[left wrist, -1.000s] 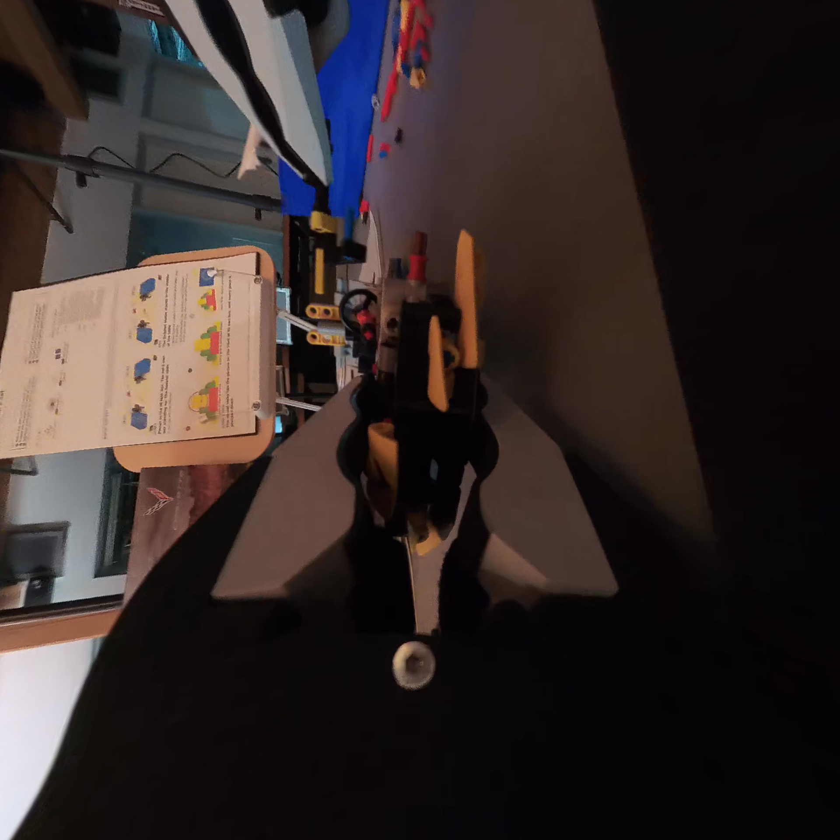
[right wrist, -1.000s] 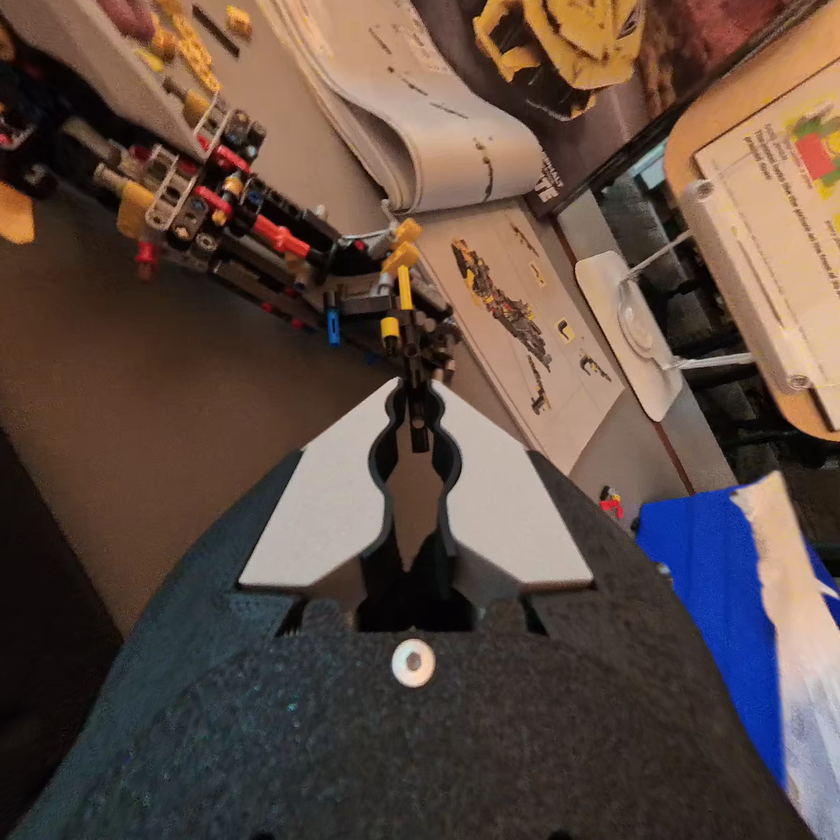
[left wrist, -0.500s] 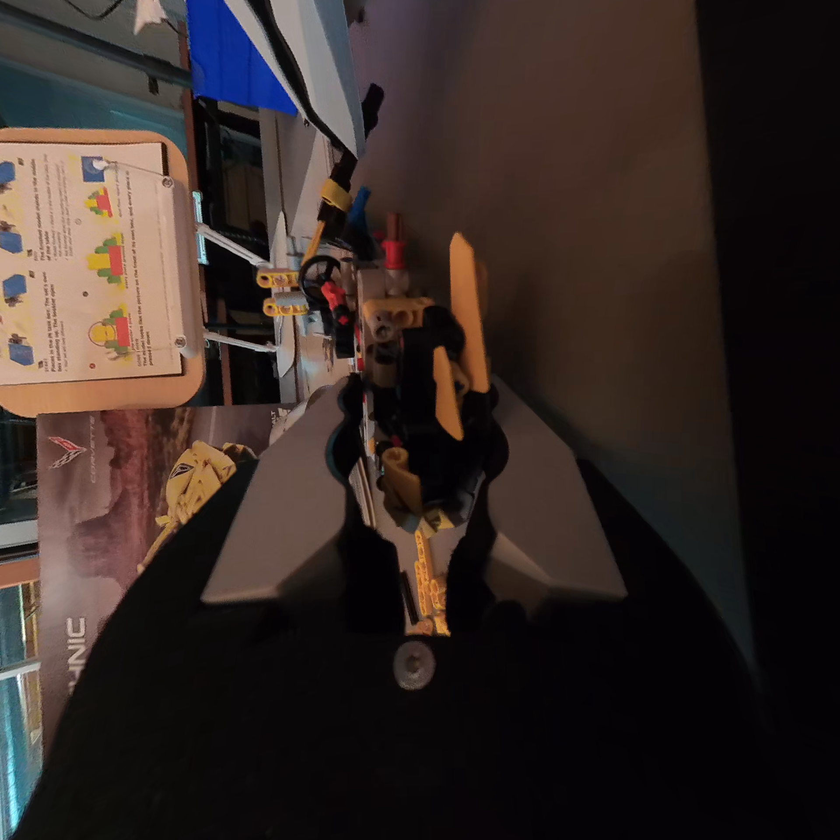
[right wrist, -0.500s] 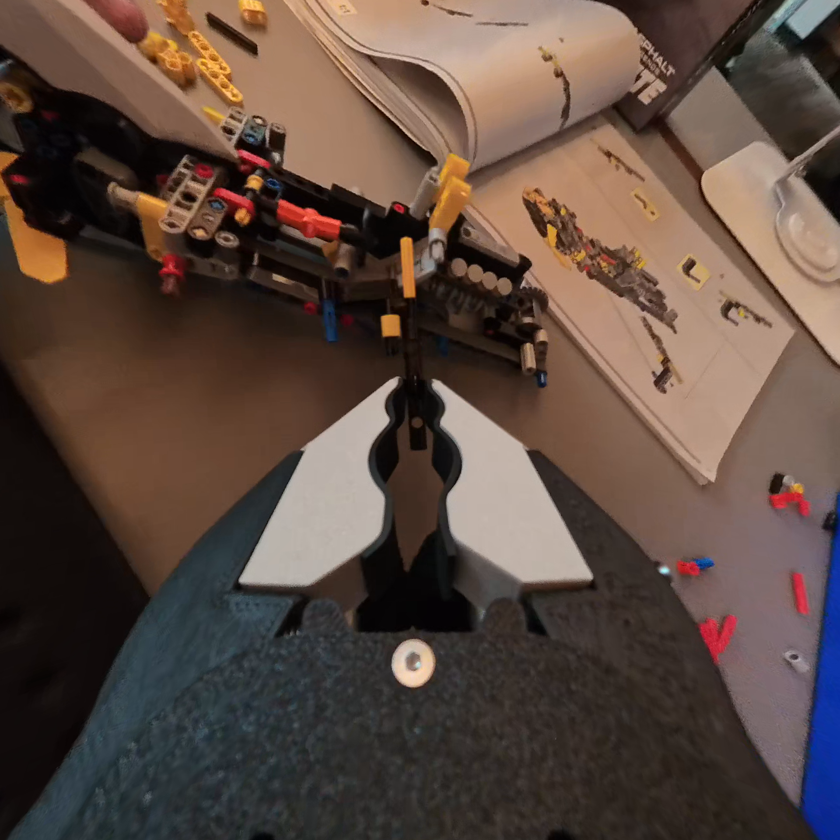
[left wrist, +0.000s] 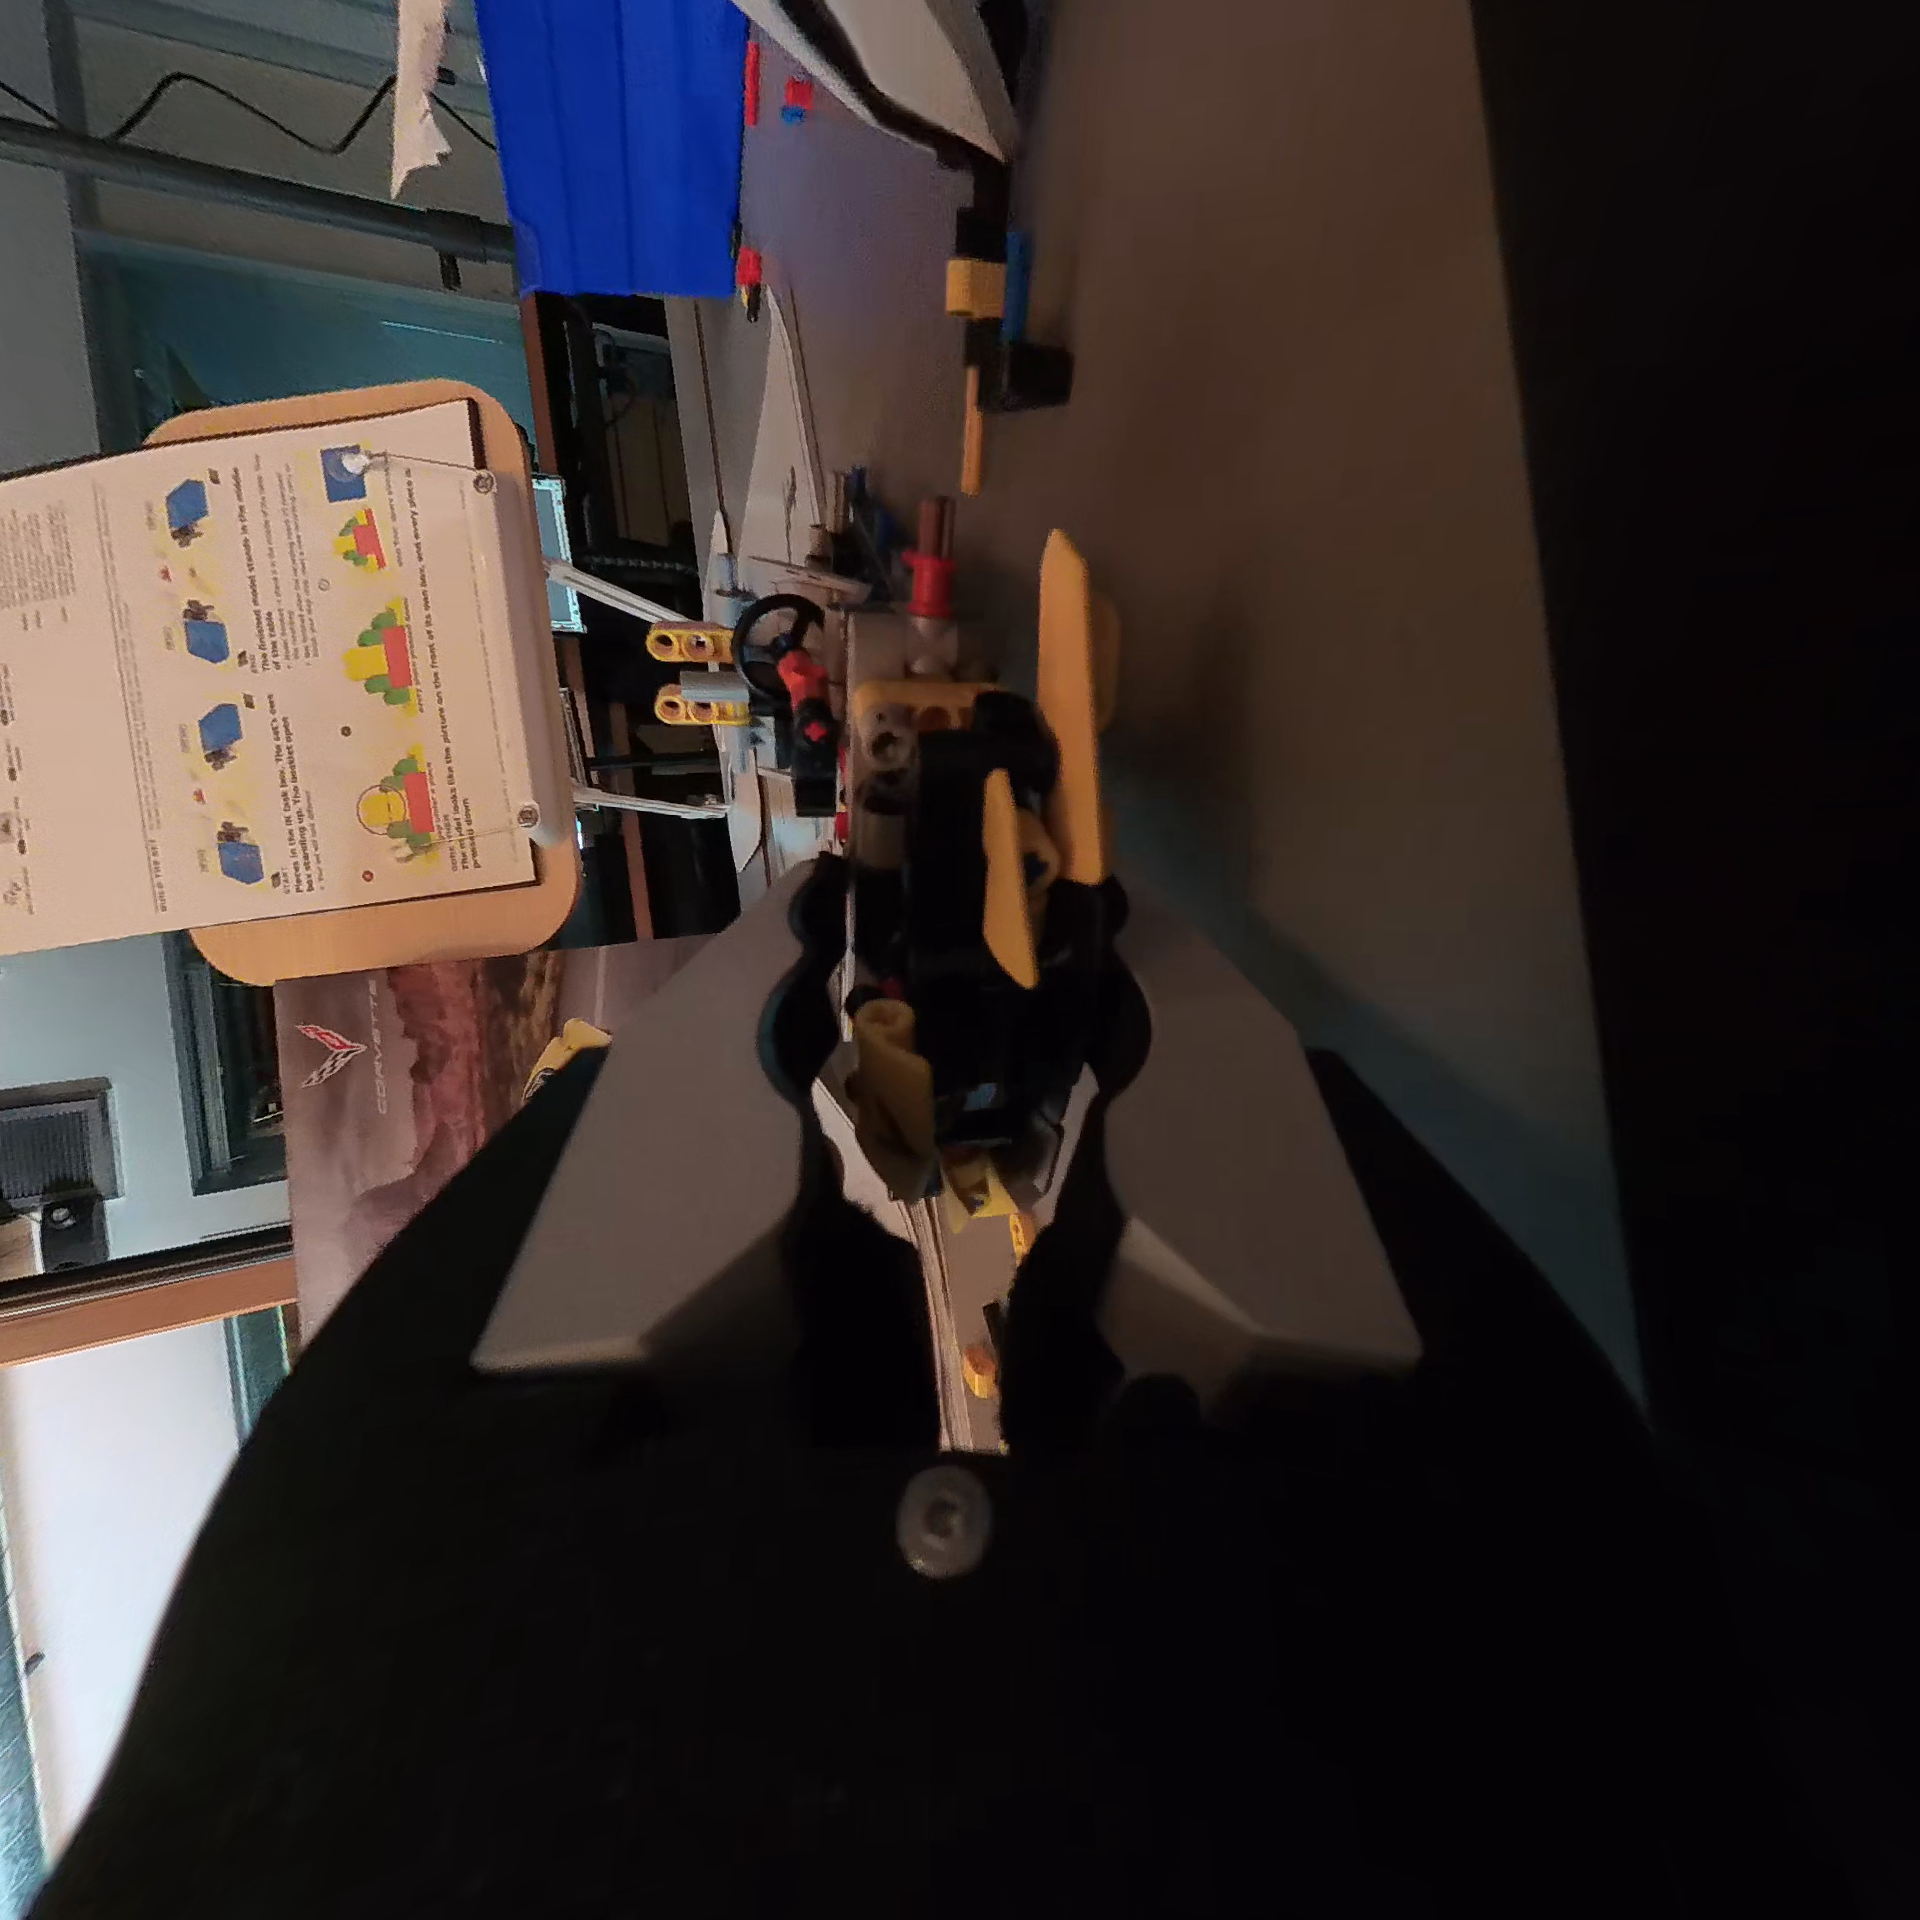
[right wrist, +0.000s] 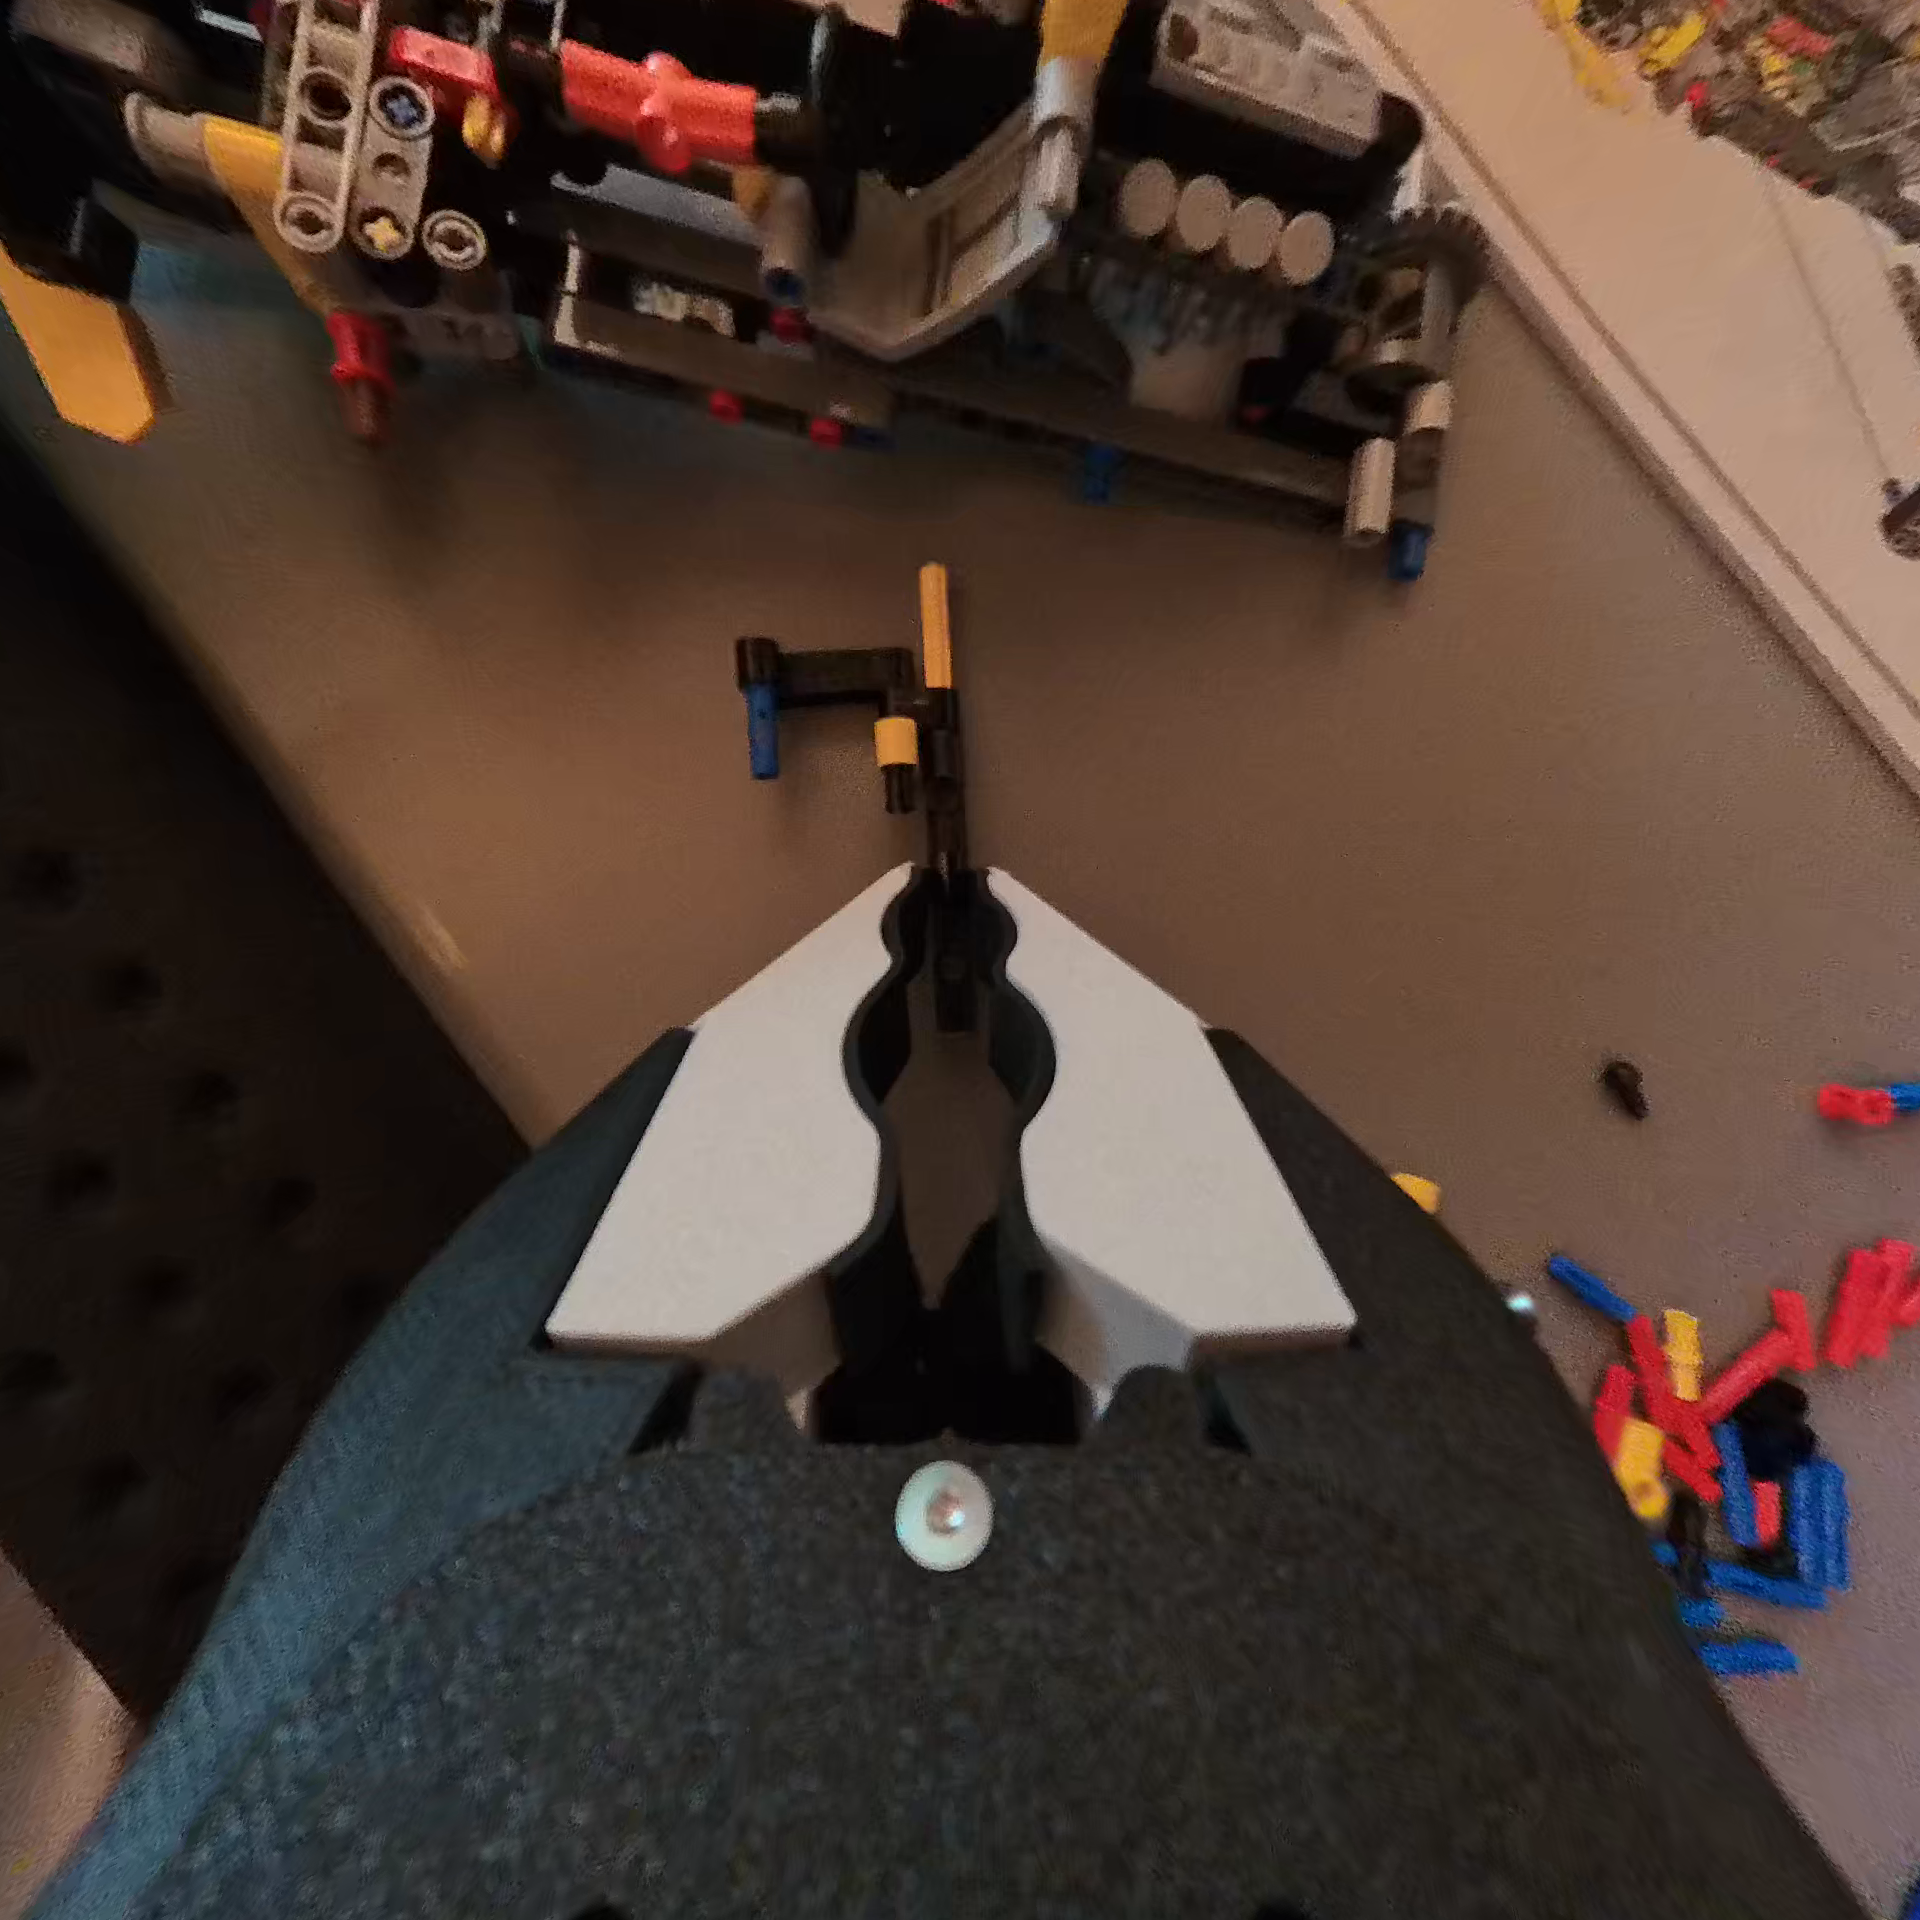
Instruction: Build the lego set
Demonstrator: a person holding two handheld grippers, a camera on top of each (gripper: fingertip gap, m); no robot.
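The long black, grey, red and yellow lego chassis lies on the grey table. My left gripper is shut on its near end, which carries yellow panels. My right gripper is shut on the black stem of a small sub-assembly with a yellow axle, a yellow bush and a blue pin. It holds this just above the table, apart from the chassis. The sub-assembly also shows far off in the left wrist view.
An open instruction booklet lies at the right. Loose red, blue and yellow pieces are scattered at the lower right. A blue bin, a picture card on a stand and the set's box stand behind. A dark perforated board borders the table. The tips of one gripper are about 15 centimeters away from the tips of the other.
My right gripper has drawn back from the chassis with the small sub-assembly, leaving a gap of bare table. My left gripper keeps its hold on the chassis end, slightly shifted.
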